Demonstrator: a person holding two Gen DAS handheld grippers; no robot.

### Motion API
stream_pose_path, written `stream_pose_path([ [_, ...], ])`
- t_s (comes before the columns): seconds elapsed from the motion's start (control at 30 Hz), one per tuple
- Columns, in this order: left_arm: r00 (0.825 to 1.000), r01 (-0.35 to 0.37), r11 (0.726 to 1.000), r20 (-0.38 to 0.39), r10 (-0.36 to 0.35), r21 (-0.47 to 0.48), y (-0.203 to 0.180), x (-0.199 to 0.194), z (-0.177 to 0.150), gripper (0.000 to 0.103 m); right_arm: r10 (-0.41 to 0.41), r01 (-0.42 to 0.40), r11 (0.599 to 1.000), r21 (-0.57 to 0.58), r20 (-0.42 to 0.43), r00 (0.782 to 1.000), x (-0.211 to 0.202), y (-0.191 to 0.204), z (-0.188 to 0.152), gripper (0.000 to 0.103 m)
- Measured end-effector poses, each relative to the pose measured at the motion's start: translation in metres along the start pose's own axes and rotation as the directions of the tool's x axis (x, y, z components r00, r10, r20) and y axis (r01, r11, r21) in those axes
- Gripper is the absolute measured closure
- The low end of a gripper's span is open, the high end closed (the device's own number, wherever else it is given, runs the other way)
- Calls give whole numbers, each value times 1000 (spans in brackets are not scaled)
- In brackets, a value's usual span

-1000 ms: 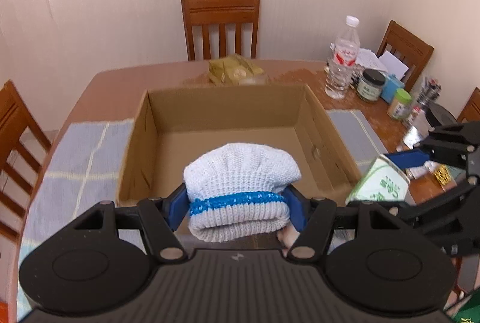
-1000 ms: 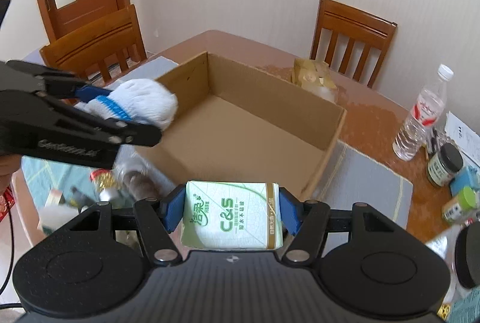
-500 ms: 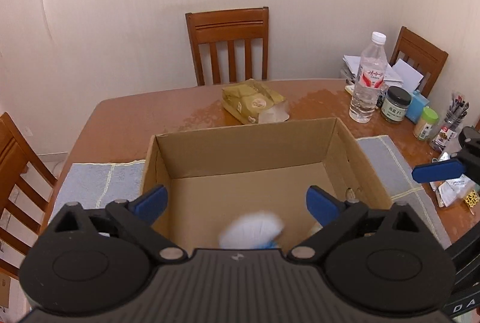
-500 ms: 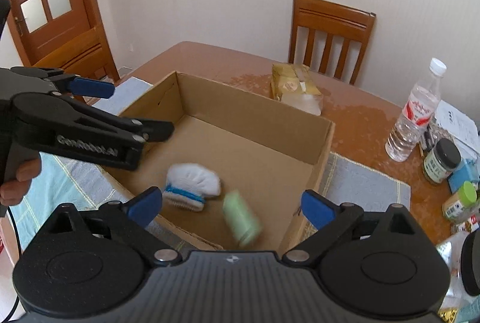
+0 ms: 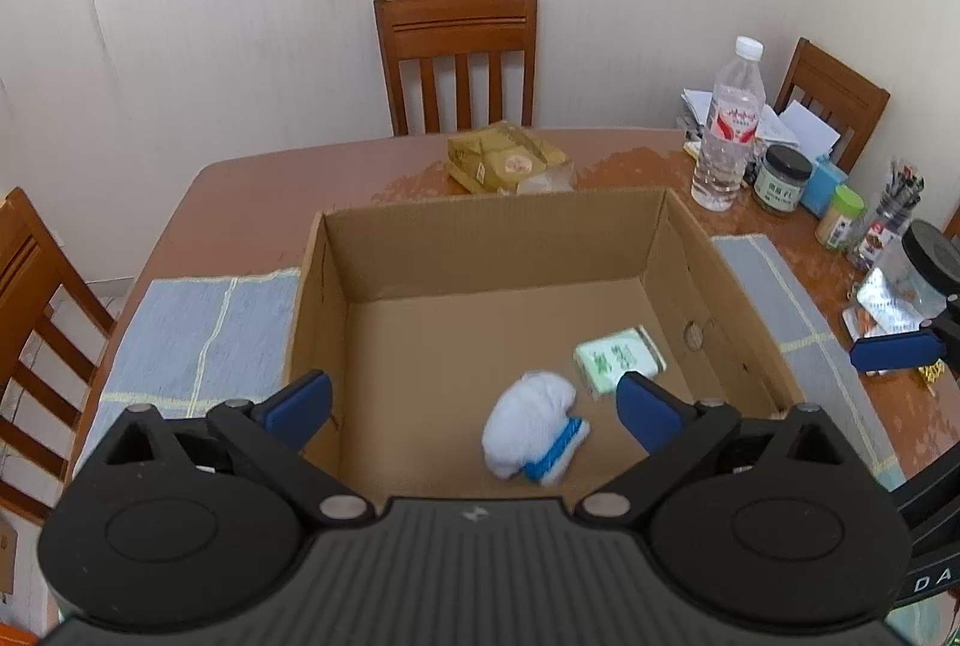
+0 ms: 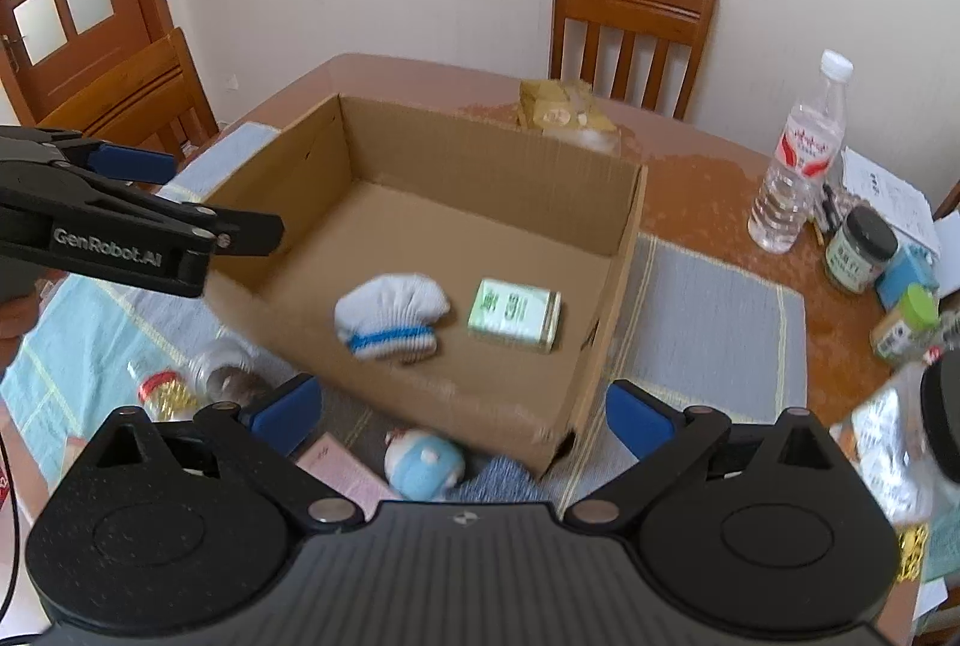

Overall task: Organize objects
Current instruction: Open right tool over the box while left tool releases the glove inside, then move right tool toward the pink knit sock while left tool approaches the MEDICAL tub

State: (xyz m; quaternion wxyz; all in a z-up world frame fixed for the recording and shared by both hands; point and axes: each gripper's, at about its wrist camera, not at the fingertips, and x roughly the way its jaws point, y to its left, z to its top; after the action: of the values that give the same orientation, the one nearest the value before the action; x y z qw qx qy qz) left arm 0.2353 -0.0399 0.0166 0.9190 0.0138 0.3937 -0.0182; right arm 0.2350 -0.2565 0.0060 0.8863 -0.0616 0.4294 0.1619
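Cardboard box sits open in the middle of the table, and two things already lie on its floor: a white knitted sock roll with a blue band and, just beside it toward three o'clock, a small green tissue pack. Both look light and soft, nothing that would break or slide much. The left gripper hangs above the box with its jaws spread wide and empty; the right gripper is spread just as wide, holding nothing. Still outside, by the near wall at about six o'clock, lies a small blue-and-white plush toy, squashy, best pinched across its middle. A clear jar at eight o'clock looks harder and slicker; I would grip its body squarely.
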Motion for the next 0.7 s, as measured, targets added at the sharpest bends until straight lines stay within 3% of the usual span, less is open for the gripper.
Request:
stream_pose_path([
  [0.5, 994, -109, 992, -37, 107, -61, -9, -48, -66, 1, 87, -87, 996, -1, -13, 996, -14, 7, -56, 0],
  [0.7, 993, -107, 991, -50, 103, -86, -5, -64, -92, 1, 103, -100, 992, 75, -29, 994, -15, 14, -80, 0],
])
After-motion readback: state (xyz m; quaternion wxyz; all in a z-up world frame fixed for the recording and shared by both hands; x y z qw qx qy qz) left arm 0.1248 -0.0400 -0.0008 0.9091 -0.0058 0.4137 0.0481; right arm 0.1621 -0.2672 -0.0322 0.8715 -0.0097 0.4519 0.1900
